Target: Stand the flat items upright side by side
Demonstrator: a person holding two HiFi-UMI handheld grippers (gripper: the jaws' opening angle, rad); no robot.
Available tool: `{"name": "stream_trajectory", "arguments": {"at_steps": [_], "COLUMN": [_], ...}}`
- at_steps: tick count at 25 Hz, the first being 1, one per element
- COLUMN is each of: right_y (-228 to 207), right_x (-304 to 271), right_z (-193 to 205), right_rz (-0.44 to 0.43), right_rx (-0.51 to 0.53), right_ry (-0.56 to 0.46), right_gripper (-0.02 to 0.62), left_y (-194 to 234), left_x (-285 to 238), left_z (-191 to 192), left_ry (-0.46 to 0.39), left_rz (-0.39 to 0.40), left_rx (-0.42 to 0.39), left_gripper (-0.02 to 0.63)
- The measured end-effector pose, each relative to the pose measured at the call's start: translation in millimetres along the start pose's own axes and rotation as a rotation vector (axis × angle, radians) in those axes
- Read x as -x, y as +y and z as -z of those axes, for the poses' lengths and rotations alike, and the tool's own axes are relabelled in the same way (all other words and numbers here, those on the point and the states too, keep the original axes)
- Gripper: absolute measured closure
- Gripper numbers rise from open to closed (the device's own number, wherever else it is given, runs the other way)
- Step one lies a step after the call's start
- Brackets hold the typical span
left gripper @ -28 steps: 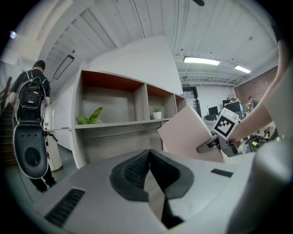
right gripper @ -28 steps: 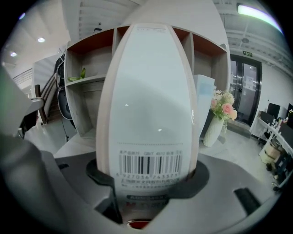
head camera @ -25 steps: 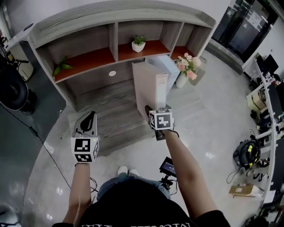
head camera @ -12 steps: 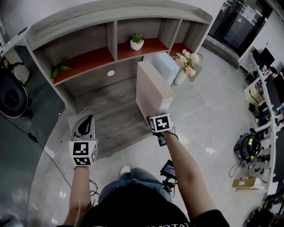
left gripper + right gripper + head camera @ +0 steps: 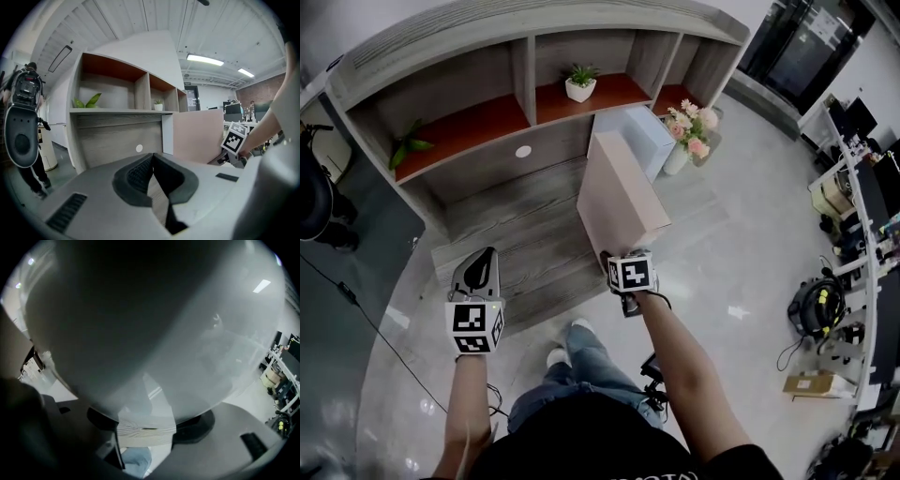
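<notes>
Wood-grain base (image 5: 516, 234) bears upright blue box (image 5: 645, 141); shelf (image 5: 614, 92) above holds potted plant (image 5: 578, 82)

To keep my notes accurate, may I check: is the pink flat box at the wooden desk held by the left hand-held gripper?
Not quite: the pink flat box at the wooden desk is held by the right hand-held gripper. The left hand-held gripper holds nothing. The head view shows this.

Desktop (image 5: 502, 230) left of pink box (image 5: 619, 197) lies open.
</notes>
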State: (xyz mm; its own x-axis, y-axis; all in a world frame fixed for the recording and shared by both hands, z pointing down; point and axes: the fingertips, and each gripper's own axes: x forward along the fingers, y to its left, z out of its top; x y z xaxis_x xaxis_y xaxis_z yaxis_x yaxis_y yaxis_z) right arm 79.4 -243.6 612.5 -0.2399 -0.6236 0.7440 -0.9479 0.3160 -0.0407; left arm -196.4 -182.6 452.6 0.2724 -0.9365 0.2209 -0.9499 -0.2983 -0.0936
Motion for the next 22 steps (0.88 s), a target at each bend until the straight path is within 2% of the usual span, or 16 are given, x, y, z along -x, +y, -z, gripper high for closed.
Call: {"name": "stream_trajectory", "arguments": {"at_steps": [10, 22], "right_y": [-12.3, -29.4], "right_x": [-28.6, -57.2], "right_z": [-24.1, -61.5], "right_rz": [-0.022, -0.011], "right_rx": [0.1, 0.084], "right_ry": [0.003, -0.003], "right_gripper": [0.282, 0.282], "left_y": [-7.6, 2.2], "left_x": [-31.0, -52.3], "left_z": [-7.4, -15.6], "left_ry": [0.021, 0.038], "left_rz": [-0.027, -0.088], "left_rx": [-0.002, -0.015], "left_gripper": [0.595, 0.595]}}
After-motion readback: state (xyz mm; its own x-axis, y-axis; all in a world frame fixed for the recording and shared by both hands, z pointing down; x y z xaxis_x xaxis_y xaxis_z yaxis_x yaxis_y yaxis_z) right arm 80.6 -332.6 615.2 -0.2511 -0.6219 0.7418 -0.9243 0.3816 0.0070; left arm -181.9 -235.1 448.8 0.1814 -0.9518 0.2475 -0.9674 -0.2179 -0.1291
